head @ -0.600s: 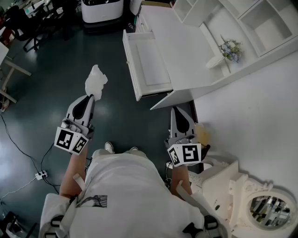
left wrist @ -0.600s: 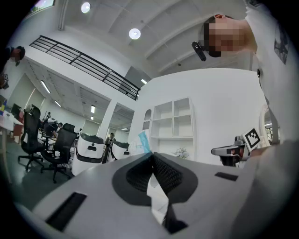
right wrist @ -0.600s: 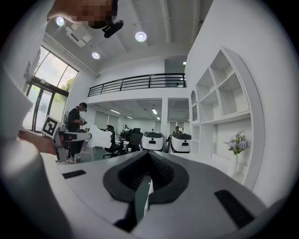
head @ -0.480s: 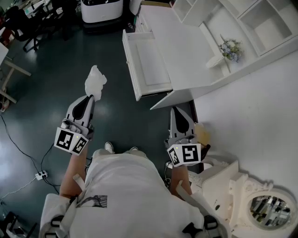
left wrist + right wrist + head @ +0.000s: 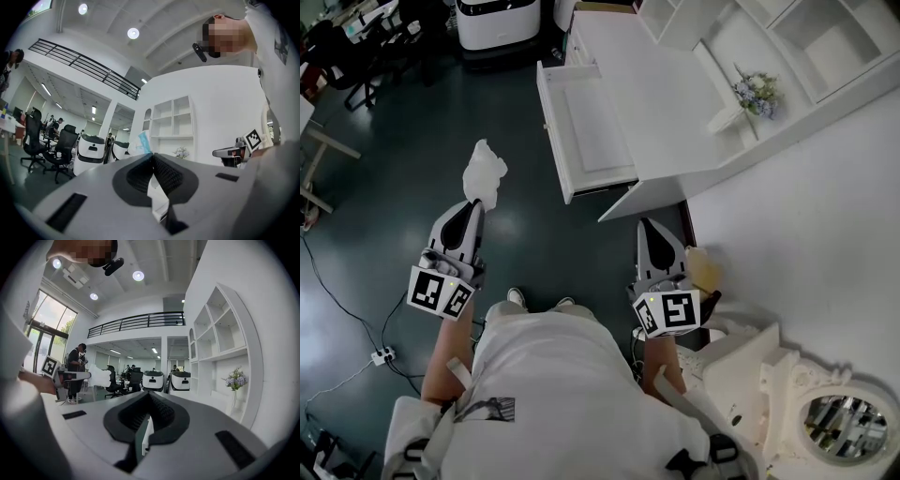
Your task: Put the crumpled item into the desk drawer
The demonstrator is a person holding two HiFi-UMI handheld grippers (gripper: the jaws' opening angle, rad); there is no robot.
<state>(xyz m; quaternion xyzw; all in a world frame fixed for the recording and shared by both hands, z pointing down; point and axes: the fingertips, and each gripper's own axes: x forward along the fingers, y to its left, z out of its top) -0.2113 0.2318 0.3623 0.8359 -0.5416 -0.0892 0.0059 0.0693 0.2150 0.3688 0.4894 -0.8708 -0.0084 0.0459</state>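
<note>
Drop risk: crumpled item (image 5: pixel 484 172) is pinched only at the tips of the left hand-held gripper (image 5: pixel 475 202).
It is held over the floor (image 5: pixel 525 234), well apart from the open drawer (image 5: pixel 595 131) (right hand-held gripper (image 5: pixel 645 225) closed, empty); it could be shaken loose in transit.

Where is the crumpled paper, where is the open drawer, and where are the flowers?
crumpled paper (image 5: pixel 484 172): head view, middle of the white wad.
drawer (image 5: pixel 595 131): head view, its bare bottom.
flowers (image 5: pixel 757 91): head view, the pale blossoms.
</note>
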